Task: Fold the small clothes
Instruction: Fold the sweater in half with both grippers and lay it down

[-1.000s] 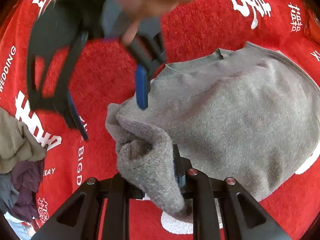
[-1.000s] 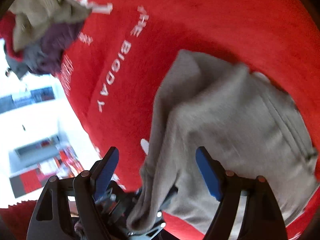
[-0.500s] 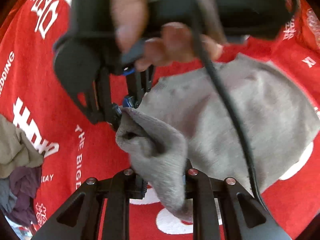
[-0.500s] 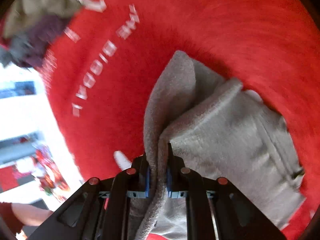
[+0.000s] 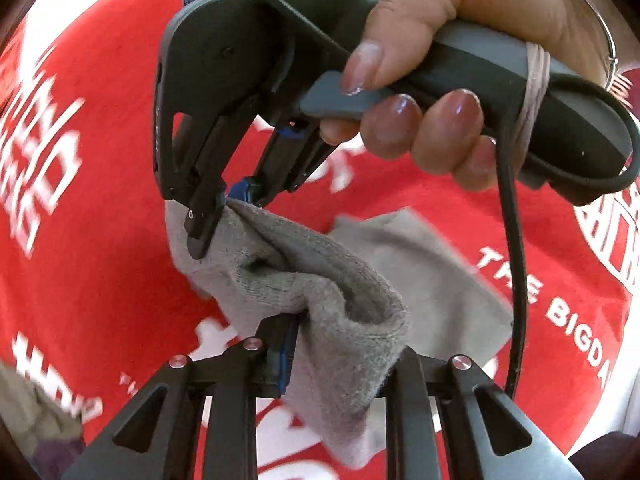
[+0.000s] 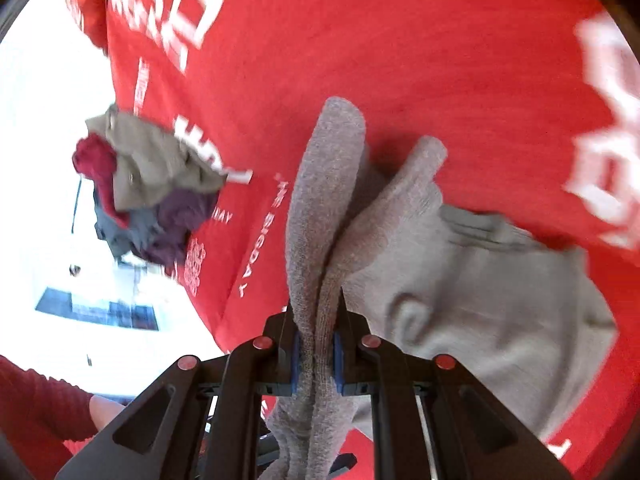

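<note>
A small grey knit sweater [image 5: 320, 280] hangs in folds, pinched at two spots along one edge. My left gripper [image 5: 340, 360] is shut on a bunched fold at the bottom of the left wrist view. Just beyond it, my right gripper [image 5: 224, 208] is clamped on the same edge, with a person's hand [image 5: 440, 80] around its handle. In the right wrist view, my right gripper [image 6: 316, 360] presses its blue pads [image 6: 297, 354] on a doubled strip of the sweater [image 6: 460, 280]. The rest of the sweater trails to the right over the red cloth [image 6: 360, 40].
The red cloth with white lettering [image 5: 100, 220] covers the work surface. A pile of other small clothes [image 6: 148, 200], tan, dark red and purple, lies at its left edge. A red sleeve and hand [image 6: 48, 408] show at the lower left. A black cable [image 5: 516, 260] hangs from the right gripper.
My right gripper went from wide open to clamped on the sweater's edge beside the left grip. Both grippers then rose and swung sideways, lifting that edge off the cloth.
</note>
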A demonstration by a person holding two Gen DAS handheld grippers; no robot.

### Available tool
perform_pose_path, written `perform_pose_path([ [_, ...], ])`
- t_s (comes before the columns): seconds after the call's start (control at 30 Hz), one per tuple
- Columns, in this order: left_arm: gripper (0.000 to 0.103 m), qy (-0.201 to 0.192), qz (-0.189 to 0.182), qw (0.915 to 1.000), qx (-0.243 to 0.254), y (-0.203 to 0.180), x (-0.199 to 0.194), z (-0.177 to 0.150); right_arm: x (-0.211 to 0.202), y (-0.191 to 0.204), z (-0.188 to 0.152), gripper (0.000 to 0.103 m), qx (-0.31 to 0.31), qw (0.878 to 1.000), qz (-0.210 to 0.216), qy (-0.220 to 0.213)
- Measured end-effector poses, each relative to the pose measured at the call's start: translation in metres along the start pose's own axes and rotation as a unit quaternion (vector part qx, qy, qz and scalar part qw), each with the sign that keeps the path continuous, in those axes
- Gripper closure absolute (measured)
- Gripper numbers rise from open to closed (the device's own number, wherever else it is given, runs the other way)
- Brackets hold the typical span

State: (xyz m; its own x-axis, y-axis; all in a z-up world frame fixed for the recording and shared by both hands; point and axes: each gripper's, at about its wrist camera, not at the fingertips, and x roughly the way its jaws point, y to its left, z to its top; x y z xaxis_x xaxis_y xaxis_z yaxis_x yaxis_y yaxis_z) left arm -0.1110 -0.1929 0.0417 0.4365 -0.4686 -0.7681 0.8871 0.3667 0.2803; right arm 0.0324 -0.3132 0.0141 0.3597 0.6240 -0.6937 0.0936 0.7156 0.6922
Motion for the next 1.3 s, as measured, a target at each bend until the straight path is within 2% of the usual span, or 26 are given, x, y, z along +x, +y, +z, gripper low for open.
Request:
perform_pose_path([
  [0.1,0.082,0.001,-0.033,0.999,0.029,-0.036,0.016,0.013,-0.032,-0.043,-0.02,0.09,0.037,0.999,-0.021,-0.024],
  [0.2,0.082,0.018,-0.052,0.9963,0.066,-0.074,0.042,0.013,-0.041,-0.09,-0.044,0.089,0.068,0.996,-0.058,-0.023],
  [0.37,0.082,0.07,-0.088,0.9888,0.097,-0.123,0.078,-0.002,-0.017,-0.182,-0.081,0.088,0.154,0.984,-0.087,-0.002],
  [0.47,0.082,0.079,-0.082,0.9878,0.107,-0.134,0.082,-0.008,-0.009,-0.197,-0.095,0.088,0.176,0.982,-0.072,-0.023],
  [0.5,0.077,0.079,-0.08,0.988,0.106,-0.135,0.08,-0.009,-0.01,-0.196,-0.096,0.088,0.175,0.982,-0.071,-0.027],
  [0.53,0.063,0.082,-0.081,0.9881,0.101,-0.134,0.079,-0.009,-0.011,-0.195,-0.097,0.088,0.171,0.982,-0.075,-0.03],
  [0.57,0.051,0.087,-0.087,0.9882,0.092,-0.131,0.077,-0.009,-0.013,-0.19,-0.097,0.088,0.159,0.983,-0.087,-0.028],
  [0.6,0.032,0.085,-0.092,0.9892,0.075,-0.124,0.072,-0.007,-0.013,-0.186,-0.098,0.088,0.152,0.983,-0.095,-0.027],
  [0.63,0.028,0.08,-0.091,0.9906,0.063,-0.113,0.064,-0.011,-0.015,-0.183,-0.097,0.087,0.143,0.984,-0.106,-0.023],
  [0.7,0.028,0.07,-0.094,0.992,0.046,-0.099,0.05,-0.01,-0.015,-0.174,-0.094,0.085,0.134,0.982,-0.129,-0.016],
  [0.77,0.028,0.076,-0.093,0.9925,0.02,-0.076,0.037,-0.014,-0.021,-0.171,-0.096,0.077,0.141,0.978,-0.153,-0.011],
  [0.83,0.028,0.086,-0.091,0.9921,-0.008,-0.055,0.033,-0.016,-0.029,-0.174,-0.104,0.072,0.161,0.974,-0.158,-0.013],
  [0.9,0.028,0.102,-0.081,0.9902,-0.05,-0.024,0.037,-0.022,-0.043,-0.177,-0.122,0.067,0.198,0.97,-0.137,-0.028],
  [0.97,0.028,0.117,-0.072,0.9862,-0.093,0.011,0.047,-0.028,-0.057,-0.175,-0.147,0.048,0.229,0.967,-0.099,-0.051],
  [1.03,0.028,0.133,-0.06,0.9812,-0.126,0.037,0.064,-0.033,-0.062,-0.171,-0.166,0.044,0.244,0.964,-0.083,-0.065],
  [1.1,0.028,0.158,-0.058,0.9722,-0.163,0.058,0.084,-0.042,-0.057,-0.169,-0.189,0.044,0.275,0.957,-0.053,-0.073],
  [1.17,0.028,0.19,-0.071,0.9589,-0.198,0.072,0.106,-0.054,-0.044,-0.174,-0.206,0.047,0.314,0.947,-0.026,-0.07],
  [1.2,0.028,0.198,-0.079,0.954,-0.211,0.075,0.113,-0.058,-0.036,-0.175,-0.209,0.057,0.324,0.943,-0.021,-0.065],
  [1.23,0.028,0.199,-0.078,0.9534,-0.213,0.074,0.112,-0.06,-0.029,-0.174,-0.21,0.089,0.328,0.942,-0.02,-0.059],
  [1.3,0.028,0.191,-0.069,0.959,-0.198,0.068,0.108,-0.061,-0.027,-0.162,-0.207,0.088,0.306,0.949,-0.048,-0.06],
])
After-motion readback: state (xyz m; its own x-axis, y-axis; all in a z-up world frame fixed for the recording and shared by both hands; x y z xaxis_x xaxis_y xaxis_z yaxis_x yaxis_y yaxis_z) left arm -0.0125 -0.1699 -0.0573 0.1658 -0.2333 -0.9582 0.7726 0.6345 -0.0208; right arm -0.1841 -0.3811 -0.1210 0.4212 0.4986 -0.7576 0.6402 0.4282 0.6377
